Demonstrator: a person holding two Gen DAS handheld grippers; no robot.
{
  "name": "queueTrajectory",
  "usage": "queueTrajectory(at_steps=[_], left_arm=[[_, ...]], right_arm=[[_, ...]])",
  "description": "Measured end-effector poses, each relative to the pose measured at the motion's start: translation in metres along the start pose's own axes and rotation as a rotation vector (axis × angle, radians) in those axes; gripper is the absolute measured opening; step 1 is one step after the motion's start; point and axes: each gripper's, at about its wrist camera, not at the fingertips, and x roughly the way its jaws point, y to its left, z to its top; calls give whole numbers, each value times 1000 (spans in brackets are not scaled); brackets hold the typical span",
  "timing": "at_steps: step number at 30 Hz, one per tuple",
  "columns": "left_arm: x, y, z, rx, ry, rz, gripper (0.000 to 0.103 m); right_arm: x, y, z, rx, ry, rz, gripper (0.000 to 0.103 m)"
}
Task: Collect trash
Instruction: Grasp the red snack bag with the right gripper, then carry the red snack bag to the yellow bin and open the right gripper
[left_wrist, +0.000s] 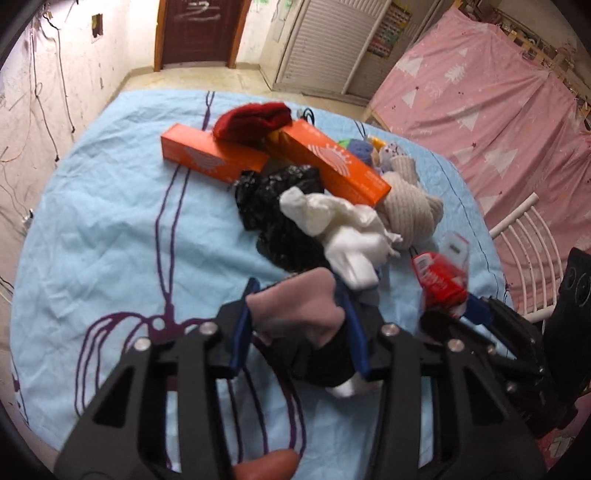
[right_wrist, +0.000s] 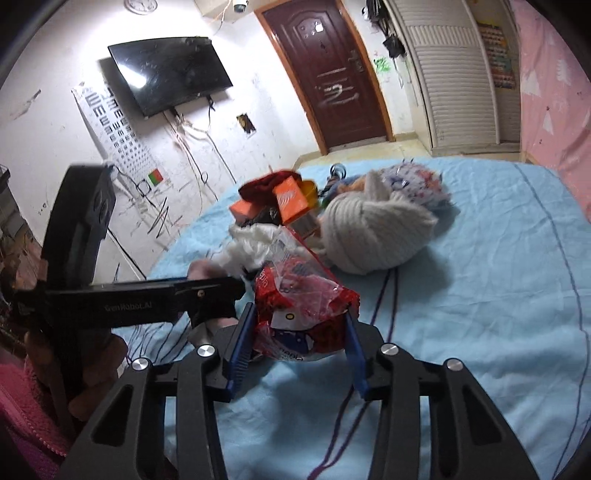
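Left gripper (left_wrist: 299, 325): its blue-padded fingers are closing on a pink sock (left_wrist: 295, 310) with a black-and-white piece bunched under it — held above the blue bedsheet (left_wrist: 110, 221).
Right gripper (right_wrist: 299, 336): it is gripping a crumpled red snack wrapper (right_wrist: 303, 299) between its blue pads, just over the sheet.
Left wrist view only: it is showing the black plastic bag (left_wrist: 277, 206) spread out in full, both long sides of the two orange boxes (left_wrist: 207, 155), and a white chair back (left_wrist: 524, 251) beside the bed; the right gripper is appearing at the right edge with the wrapper (left_wrist: 439, 277).
Right wrist view only: it is showing a wall television (right_wrist: 170, 74), an eye chart (right_wrist: 122, 125) and a wall clock (right_wrist: 142, 5); the left gripper is crossing the frame side-on (right_wrist: 207, 284) and blocking part of the pile.
Counts: two grippers, two orange boxes, one black bag, one white crumpled bag (left_wrist: 343, 225), one beige knit bundle (left_wrist: 410, 206), one dark red knit item (left_wrist: 255, 118).
Where the trash is lying: the white bag is sitting just beyond the left gripper, touching the black bag; the boxes are lying behind them, one overlapping the other's end.
Further back: small coloured knit items (left_wrist: 373, 147) are lying behind the beige bundle.
Farthest: a brown door (right_wrist: 328, 74), a louvred white closet (right_wrist: 454, 74), and a pink patterned curtain (left_wrist: 480, 96).
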Motion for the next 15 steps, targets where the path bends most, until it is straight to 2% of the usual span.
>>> queueTrajectory(at_steps=[9,15], left_arm=[[-49,-15,8,70,-142,29,40],[-63,-56,29,152,-183,11,40]], right_arm=[[-34,-20,7,33,-106,-22,39],[-69,-49,11,70,-192,-81,39]])
